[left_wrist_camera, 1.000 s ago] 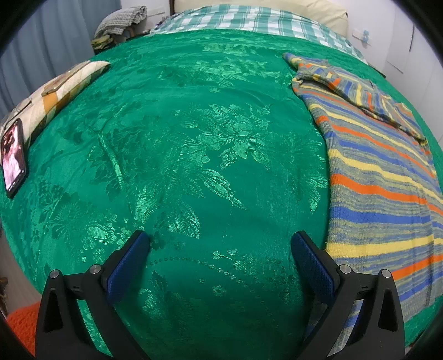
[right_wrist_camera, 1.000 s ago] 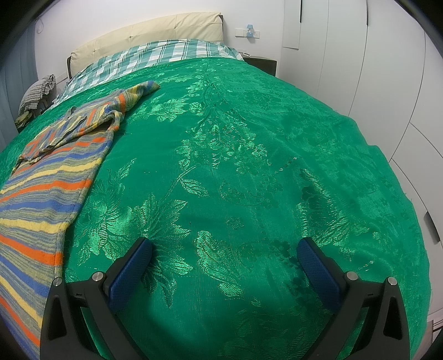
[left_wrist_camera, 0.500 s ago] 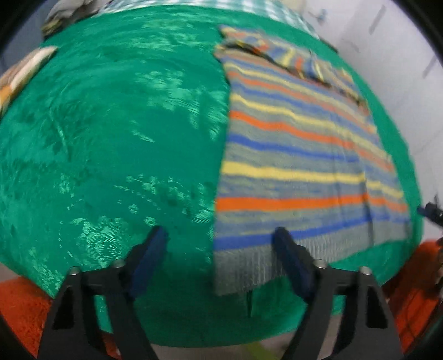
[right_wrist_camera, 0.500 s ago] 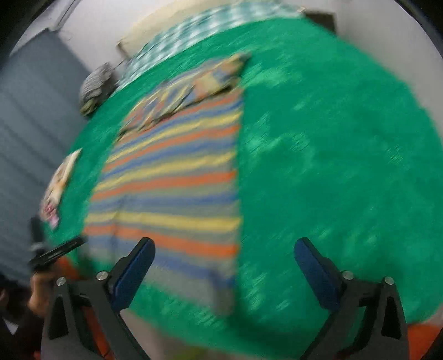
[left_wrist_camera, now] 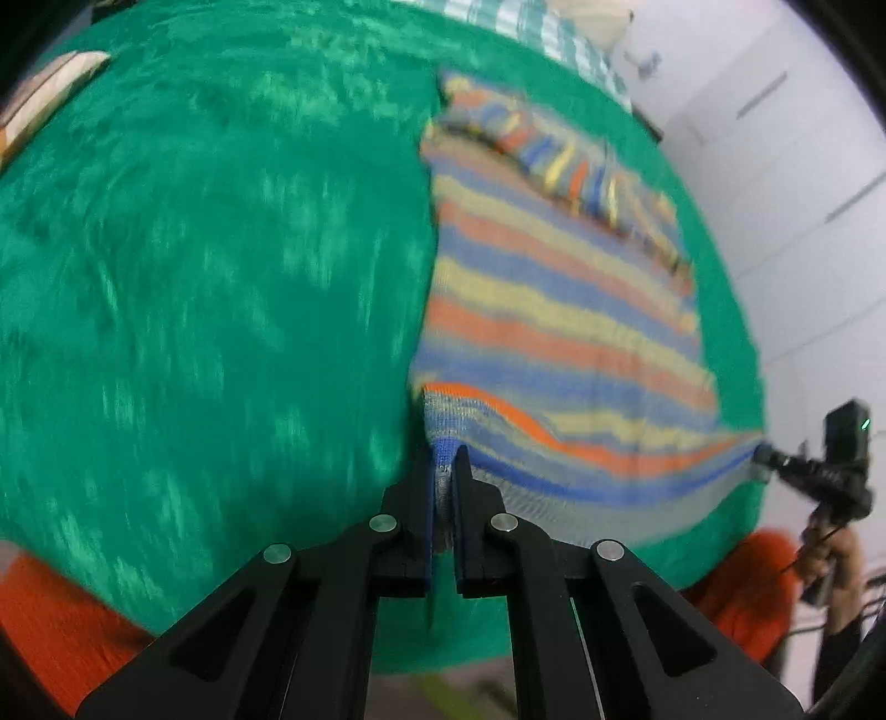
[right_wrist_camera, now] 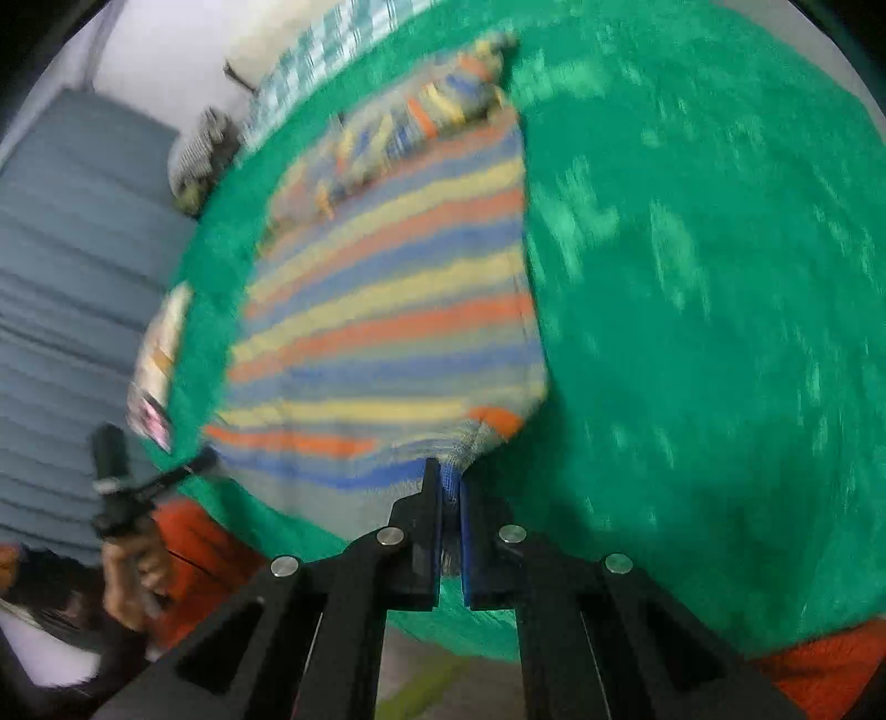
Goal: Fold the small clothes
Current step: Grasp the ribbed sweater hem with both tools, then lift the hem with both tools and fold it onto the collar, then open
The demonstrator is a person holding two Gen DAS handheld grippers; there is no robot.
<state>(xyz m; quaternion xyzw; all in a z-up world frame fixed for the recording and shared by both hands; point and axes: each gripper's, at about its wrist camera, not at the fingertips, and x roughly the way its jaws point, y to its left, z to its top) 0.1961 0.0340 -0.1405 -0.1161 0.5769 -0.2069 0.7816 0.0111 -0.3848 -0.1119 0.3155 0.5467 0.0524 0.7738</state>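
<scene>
A striped knit sweater (left_wrist_camera: 559, 310) in orange, yellow, blue and grey lies flat on a green bedspread (left_wrist_camera: 210, 266). It also shows in the right wrist view (right_wrist_camera: 387, 299). My left gripper (left_wrist_camera: 447, 459) is shut on the sweater's near left hem corner, lifted a little. My right gripper (right_wrist_camera: 451, 476) is shut on the near right hem corner. The hem sags between the two grippers. The right gripper also shows in the left wrist view (left_wrist_camera: 775, 459), and the left gripper in the right wrist view (right_wrist_camera: 205, 459). Sleeves are bunched at the sweater's far end (left_wrist_camera: 559, 160).
A checked sheet and pillow (right_wrist_camera: 332, 33) lie at the head of the bed. A phone and a booklet (right_wrist_camera: 158, 382) lie at the bed's left edge. An orange rug (left_wrist_camera: 55, 626) lies on the floor below. White cupboards (left_wrist_camera: 803, 166) stand at the right.
Both grippers moved onto the sweater's near hem and closed on its two corners, lifting the hem slightly. Earlier both were open above the bedspread.
</scene>
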